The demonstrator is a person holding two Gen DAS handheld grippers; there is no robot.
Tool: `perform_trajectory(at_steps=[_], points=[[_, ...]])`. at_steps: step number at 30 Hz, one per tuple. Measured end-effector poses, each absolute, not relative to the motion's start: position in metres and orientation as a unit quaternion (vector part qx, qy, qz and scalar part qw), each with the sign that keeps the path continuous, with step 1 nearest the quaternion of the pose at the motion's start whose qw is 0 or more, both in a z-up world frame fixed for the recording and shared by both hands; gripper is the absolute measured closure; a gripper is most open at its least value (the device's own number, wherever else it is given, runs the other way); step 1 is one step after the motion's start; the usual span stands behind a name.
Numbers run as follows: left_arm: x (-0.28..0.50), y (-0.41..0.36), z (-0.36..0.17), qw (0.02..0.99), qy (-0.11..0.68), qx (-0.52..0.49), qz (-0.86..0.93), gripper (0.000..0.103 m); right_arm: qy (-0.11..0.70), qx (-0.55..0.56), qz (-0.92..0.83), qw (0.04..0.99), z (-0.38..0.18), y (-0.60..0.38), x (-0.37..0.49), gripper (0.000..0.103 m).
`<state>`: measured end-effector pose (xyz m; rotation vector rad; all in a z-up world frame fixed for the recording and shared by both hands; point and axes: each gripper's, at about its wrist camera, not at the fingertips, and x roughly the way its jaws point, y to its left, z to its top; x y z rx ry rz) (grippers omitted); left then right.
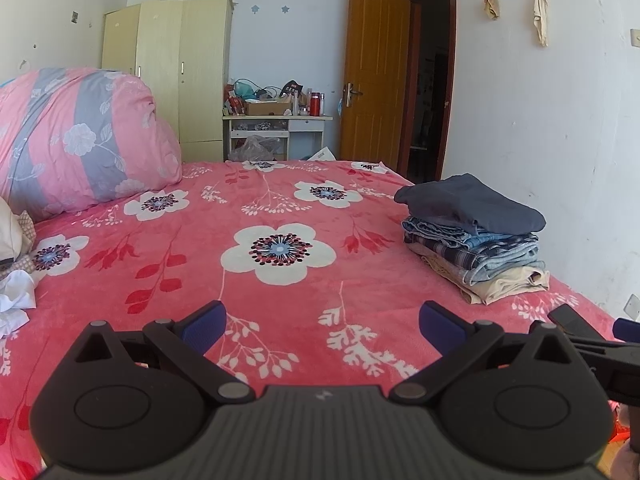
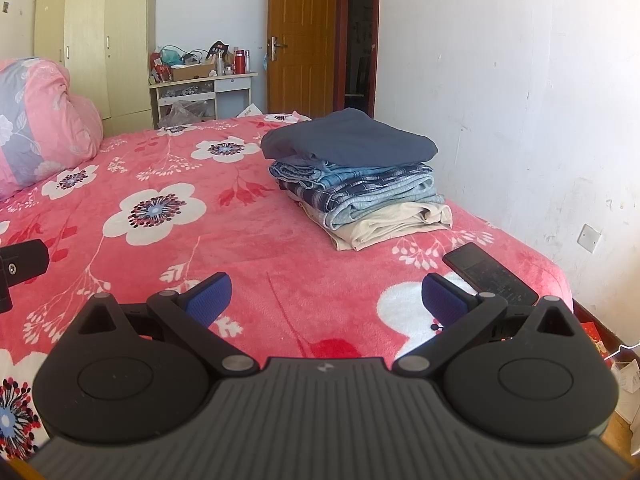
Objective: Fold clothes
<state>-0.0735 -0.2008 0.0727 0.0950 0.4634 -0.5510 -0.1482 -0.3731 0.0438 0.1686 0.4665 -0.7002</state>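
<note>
A stack of folded clothes (image 1: 476, 236) (image 2: 356, 172) sits on the right side of the red flowered bed (image 1: 280, 208) (image 2: 260, 240), a dark blue garment on top, denim and plaid under it, beige at the bottom. My left gripper (image 1: 322, 330) is open over the bedspread, left of the stack, nothing between its blue pads (image 1: 202, 330). My right gripper (image 2: 326, 300) is open too, in front of the stack, empty. Loose white and beige clothes (image 1: 14, 276) lie at the bed's left edge.
A black phone (image 2: 490, 274) lies on the bed near the right edge, beside the right gripper's finger. A rolled pink and grey quilt (image 1: 80, 136) fills the far left. Behind the bed stand a wardrobe (image 1: 168, 68), a cluttered desk (image 1: 276, 120) and an open wooden door (image 1: 374, 72).
</note>
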Motion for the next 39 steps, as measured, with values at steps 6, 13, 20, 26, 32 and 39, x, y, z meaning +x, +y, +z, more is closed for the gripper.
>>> perform_trajectory(at_steps=[6,13,20,26,32,39], points=[[-0.075,-0.202,0.072,0.935,0.227,0.046,-0.268,0.000,0.226,0.082,-0.338,0.910,0.044,-0.374,-0.148,0.001],[-0.074,-0.201,0.071,0.935,0.230,0.047,-0.266,0.000,0.227,0.083,-0.337,0.910,0.043,-0.374,-0.148,0.001],[-0.074,-0.199,0.070,0.935,0.232,0.048,-0.265,0.000,0.228,0.085,-0.335,0.910,0.042,-0.370,-0.147,0.001],[-0.073,-0.199,0.070,0.935,0.232,0.047,-0.265,0.000,0.229,0.085,-0.334,0.911,0.041,-0.367,-0.147,0.001],[-0.073,-0.199,0.069,0.935,0.232,0.048,-0.264,0.000,0.228,0.084,-0.334,0.911,0.040,-0.365,-0.147,0.001],[-0.074,-0.198,0.069,0.935,0.233,0.048,-0.263,0.000,0.229,0.085,-0.334,0.910,0.040,-0.365,-0.148,0.001]])
